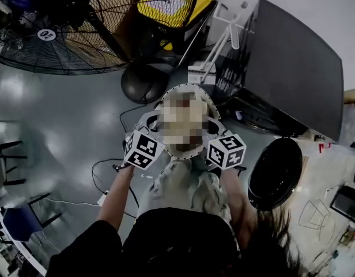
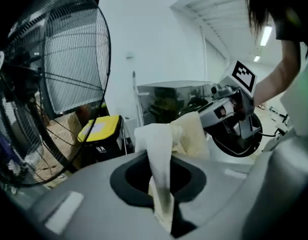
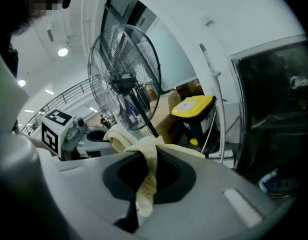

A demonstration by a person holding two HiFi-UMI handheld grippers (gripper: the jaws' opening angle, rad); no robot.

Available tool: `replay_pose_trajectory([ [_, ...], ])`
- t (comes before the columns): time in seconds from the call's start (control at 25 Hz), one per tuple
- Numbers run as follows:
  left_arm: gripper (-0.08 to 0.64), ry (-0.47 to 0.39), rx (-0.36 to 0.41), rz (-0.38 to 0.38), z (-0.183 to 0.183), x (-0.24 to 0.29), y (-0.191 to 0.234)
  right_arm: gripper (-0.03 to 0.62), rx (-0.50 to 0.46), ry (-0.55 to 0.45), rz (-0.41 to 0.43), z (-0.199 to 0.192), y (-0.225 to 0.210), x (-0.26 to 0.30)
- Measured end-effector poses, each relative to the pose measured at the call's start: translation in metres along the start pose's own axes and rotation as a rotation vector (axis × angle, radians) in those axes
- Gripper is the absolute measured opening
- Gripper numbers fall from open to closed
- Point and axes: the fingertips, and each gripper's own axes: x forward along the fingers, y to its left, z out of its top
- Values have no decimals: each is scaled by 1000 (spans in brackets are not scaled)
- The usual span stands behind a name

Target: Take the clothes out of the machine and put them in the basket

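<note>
Cloth (image 2: pixel 159 144), one edge fast in left gripper (image 2: pixel 164 211), another in right gripper (image 3: pixel 143 204), over open floor (image 1: pixel 62 114).

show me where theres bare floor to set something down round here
Widest bare patch: the grey floor left of the basket, below the big fan. Crowded: cables trail lower left of the basket, the fan base sits at its upper left, and the machine door fills the right.

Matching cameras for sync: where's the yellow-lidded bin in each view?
Head view: bin top centre, right of the fan.
Left gripper view: lower left, by the fan's lower rim.
Right gripper view: right of centre.
Shared landmark: the fan, in all three.
</note>
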Motion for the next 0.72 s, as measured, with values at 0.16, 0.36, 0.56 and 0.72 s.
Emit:
replay_pose_trajectory([
  [0.16, 25, 62, 2, -77, -33, 41, -12, 29, -24, 136, -56, -45, -34, 19],
  [0.36, 25, 126, -17, -135, -65, 85, -21, 29, -39, 258, -126, -92, -73, 33],
  [0.56, 25, 201, -52, -190, -95, 131, -32, 29, -57, 389, -209, -140, -116, 40],
  [0.72, 54, 276, -107, -252, -122, 158, -51, 54, -66, 488, -235, -178, -131, 45],
])
